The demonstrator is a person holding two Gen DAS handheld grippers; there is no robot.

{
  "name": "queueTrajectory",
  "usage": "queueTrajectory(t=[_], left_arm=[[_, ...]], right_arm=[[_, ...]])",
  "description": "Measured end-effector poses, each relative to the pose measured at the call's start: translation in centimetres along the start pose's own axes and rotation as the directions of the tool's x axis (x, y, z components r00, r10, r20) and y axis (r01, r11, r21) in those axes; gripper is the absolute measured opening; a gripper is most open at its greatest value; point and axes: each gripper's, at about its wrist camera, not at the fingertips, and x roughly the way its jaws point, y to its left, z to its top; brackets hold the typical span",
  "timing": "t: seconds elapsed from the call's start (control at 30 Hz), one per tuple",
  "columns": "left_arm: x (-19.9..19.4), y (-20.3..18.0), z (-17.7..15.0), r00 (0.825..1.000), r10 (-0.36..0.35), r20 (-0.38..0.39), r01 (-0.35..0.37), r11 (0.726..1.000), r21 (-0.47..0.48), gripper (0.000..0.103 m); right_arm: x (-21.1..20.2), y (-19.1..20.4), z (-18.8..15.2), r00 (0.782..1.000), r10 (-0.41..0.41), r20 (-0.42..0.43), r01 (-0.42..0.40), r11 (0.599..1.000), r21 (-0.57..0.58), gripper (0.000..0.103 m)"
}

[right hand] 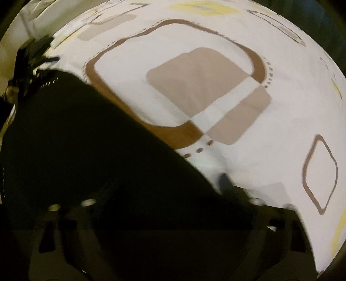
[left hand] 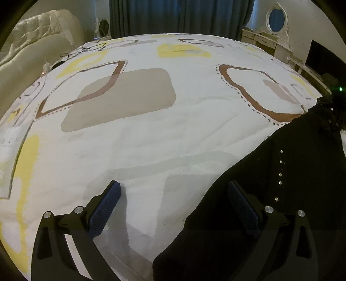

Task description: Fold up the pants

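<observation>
Black pants with a row of small metal studs lie on the patterned bedspread at the lower right of the left wrist view. My left gripper is open, its left finger over bare bedspread and its right finger over the pants' edge. In the blurred right wrist view the pants fill the lower left. My right gripper is dark and smeared against the cloth; its jaws look apart. The other gripper shows at the far end of the pants.
The bed has a white cover with beige, brown and yellow shapes. A cream headboard and cables are at the far left. Dark curtains and a white dresser with an oval mirror stand beyond the bed.
</observation>
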Motion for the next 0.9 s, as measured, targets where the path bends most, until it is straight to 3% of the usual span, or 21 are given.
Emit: queueTrajectory(t=[0.03,0.07,0.13,0.23,0.47,0.67,0.9], left_arm=[[-0.1,-0.1,0.0,1.0,0.007,0.002,-0.007,1.0,0.005,0.098],[-0.1,-0.3,0.0,1.0,0.018,0.007,-0.018,1.0,0.013,0.098],[-0.3,-0.4,0.0,1.0,0.02,0.008,-0.02,1.0,0.016,0.093],[-0.4,-0.6,0.0,0.999,-0.051,-0.005,0.051,0.999,0.007,0.065],[-1.2,-2.0,0.2,0.996,-0.085,-0.015,0.086,0.995,0.051,0.029],[-2.3,-2.3,-0.1,0.996,-0.091,0.003,0.091,0.996,0.023,0.013],[-5.2,-3.1,-0.1,0.994,-0.103,0.041,0.102,0.995,0.021,0.01]], right_arm=[[-0.5,-0.1,-0.1,1.0,0.008,0.004,-0.008,1.0,0.007,0.043],[-0.7,-0.2,-0.2,1.0,0.012,0.005,-0.012,1.0,0.009,0.032],[-0.8,-0.1,-0.3,1.0,-0.007,-0.005,0.007,1.0,-0.001,0.023],[-1.1,1.0,-0.5,0.999,-0.05,-0.011,0.049,0.998,-0.03,0.013],[-3.3,3.0,-1.2,0.979,-0.188,0.081,0.192,0.98,-0.057,0.009],[-8.2,6.7,-4.2,0.936,-0.258,0.238,0.273,0.962,-0.031,0.009],[-11.4,10.4,-7.8,0.901,-0.276,0.336,0.29,0.957,0.007,0.009]])
